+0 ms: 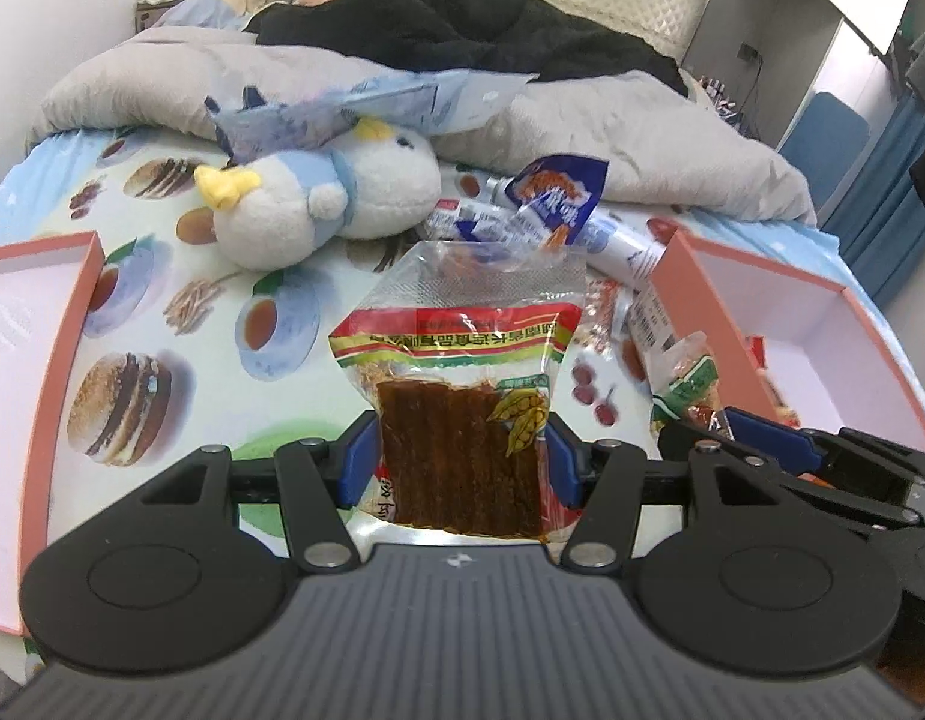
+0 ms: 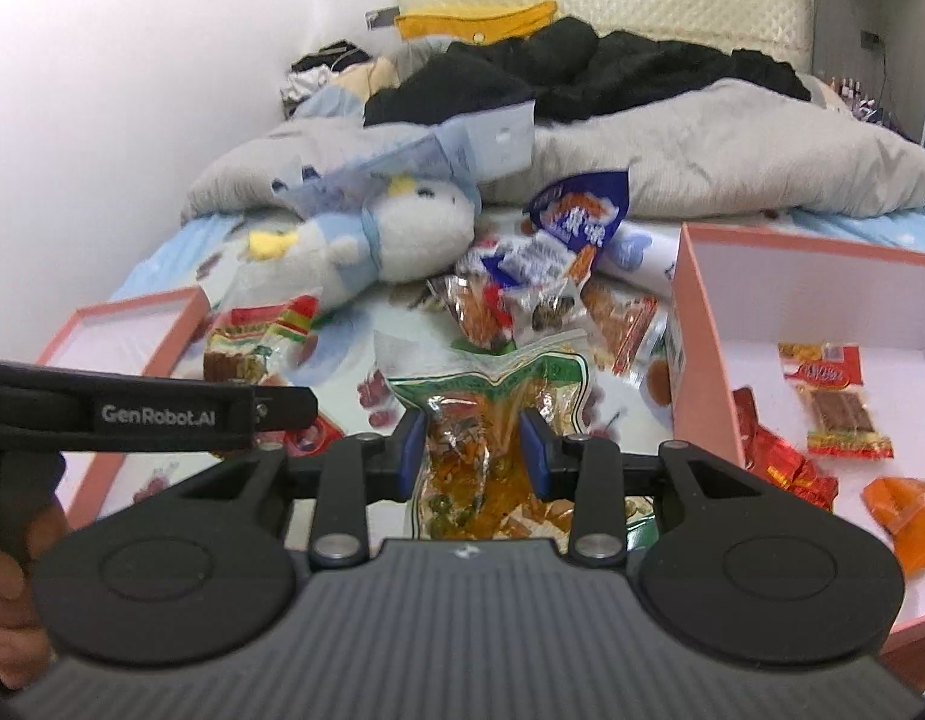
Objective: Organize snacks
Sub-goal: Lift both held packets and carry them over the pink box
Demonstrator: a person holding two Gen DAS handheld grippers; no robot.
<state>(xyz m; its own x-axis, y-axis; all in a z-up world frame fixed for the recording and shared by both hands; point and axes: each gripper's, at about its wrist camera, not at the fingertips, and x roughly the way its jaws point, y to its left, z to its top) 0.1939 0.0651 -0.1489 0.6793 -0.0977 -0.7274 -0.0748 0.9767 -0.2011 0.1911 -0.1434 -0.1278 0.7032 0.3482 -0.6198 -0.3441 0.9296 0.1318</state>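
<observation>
left gripper [image 1: 456,459] clamped on the red spicy-strip packet [image 1: 462,414], right gripper [image 2: 475,450] pinching the green-topped snack bag [image 2: 492,420], both above the bed between the pink boxes [image 2: 696,324]; slick film could slip; grippers close, may collide

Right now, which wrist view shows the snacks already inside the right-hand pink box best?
The right wrist view: the pink box lies open, with a red-labelled strip packet and red and orange packets on its floor. In the left wrist view, its near wall and the right gripper hide nearly all of them.
</observation>
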